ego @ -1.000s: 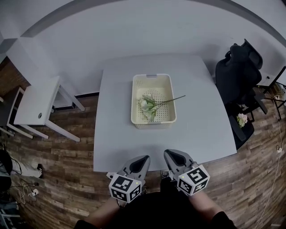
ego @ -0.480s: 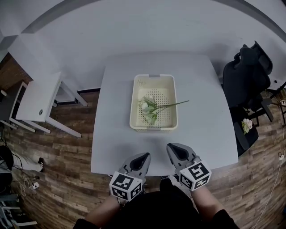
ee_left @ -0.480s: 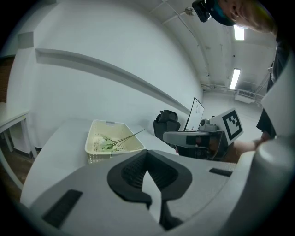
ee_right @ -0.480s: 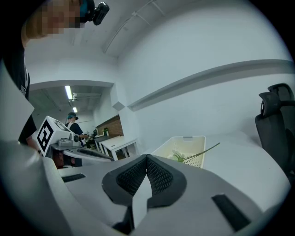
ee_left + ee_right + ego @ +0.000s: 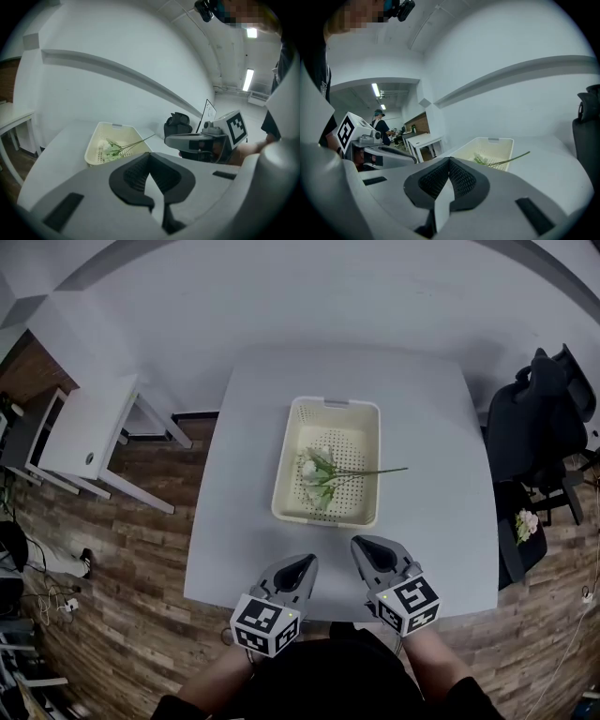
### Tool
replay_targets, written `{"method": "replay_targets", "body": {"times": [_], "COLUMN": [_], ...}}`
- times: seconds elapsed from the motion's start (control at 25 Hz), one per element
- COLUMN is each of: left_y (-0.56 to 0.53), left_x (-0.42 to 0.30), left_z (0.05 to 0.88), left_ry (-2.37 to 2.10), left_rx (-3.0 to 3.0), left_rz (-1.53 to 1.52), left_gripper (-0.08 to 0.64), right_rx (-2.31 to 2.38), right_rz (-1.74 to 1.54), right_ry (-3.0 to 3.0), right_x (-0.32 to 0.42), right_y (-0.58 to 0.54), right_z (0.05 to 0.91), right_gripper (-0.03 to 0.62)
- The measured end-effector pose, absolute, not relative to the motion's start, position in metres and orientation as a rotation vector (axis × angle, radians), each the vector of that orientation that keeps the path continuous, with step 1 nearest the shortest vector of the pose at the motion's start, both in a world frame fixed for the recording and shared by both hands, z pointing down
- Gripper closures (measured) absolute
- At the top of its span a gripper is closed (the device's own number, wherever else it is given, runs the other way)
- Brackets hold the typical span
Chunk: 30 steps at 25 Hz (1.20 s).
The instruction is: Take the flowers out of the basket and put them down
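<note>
The flowers [image 5: 322,475] lie inside the cream perforated basket [image 5: 285,461], which sits near the middle of the white table [image 5: 234,521] with its long sides running away from the person. The small bunch lies crosswise to that: its long axis runs left to right, with the pale blooms and green leaves resting on the basket floor toward the left wall. The thin green stem points to the person's right, rises over the right rim and pokes a little way past it above the tabletop. Both grippers hover at the near edge of the table, well apart from the basket and side by side. The left gripper [image 5: 302,562] has its ribbed pads pressed together with nothing between them, and its own view looks across the table at the basket. The right gripper [image 5: 367,546] is likewise closed tight on nothing and is aimed toward the basket's near right corner. A black office chair [image 5: 539,418] stands off the table's right side. A small white side table [image 5: 89,432] stands to the left on the wood-plank floor [image 5: 131,587].
</note>
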<state>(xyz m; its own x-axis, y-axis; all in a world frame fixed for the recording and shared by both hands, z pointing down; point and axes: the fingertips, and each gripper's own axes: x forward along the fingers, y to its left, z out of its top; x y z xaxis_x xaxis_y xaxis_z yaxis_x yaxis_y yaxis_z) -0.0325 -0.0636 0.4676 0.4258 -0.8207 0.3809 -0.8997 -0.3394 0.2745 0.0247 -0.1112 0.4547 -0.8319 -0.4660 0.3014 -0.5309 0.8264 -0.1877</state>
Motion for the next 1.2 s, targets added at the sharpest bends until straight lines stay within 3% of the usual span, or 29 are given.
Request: {"method": "replay_targets", "body": {"times": [0.6,1.2], "left_y": [-0.098,-0.113], "left_x": [-0.023,-0.027], "left_z": [0.469,0.468], "left_ry": [-1.617,-1.427], "left_rx": [2.124,2.273], "left_rz": [0.234,0.297], "left_gripper": [0.554,0.554], "right_rx": [0.575,0.614], "right_rz": [0.252,-0.046], "right_ry": [-2.723,-2.387], "right_x": [0.027,0.008], "right_y": [-0.176,-0.210], "right_z": [0.470,0.495], "right_gripper": [0.570,0.568]}}
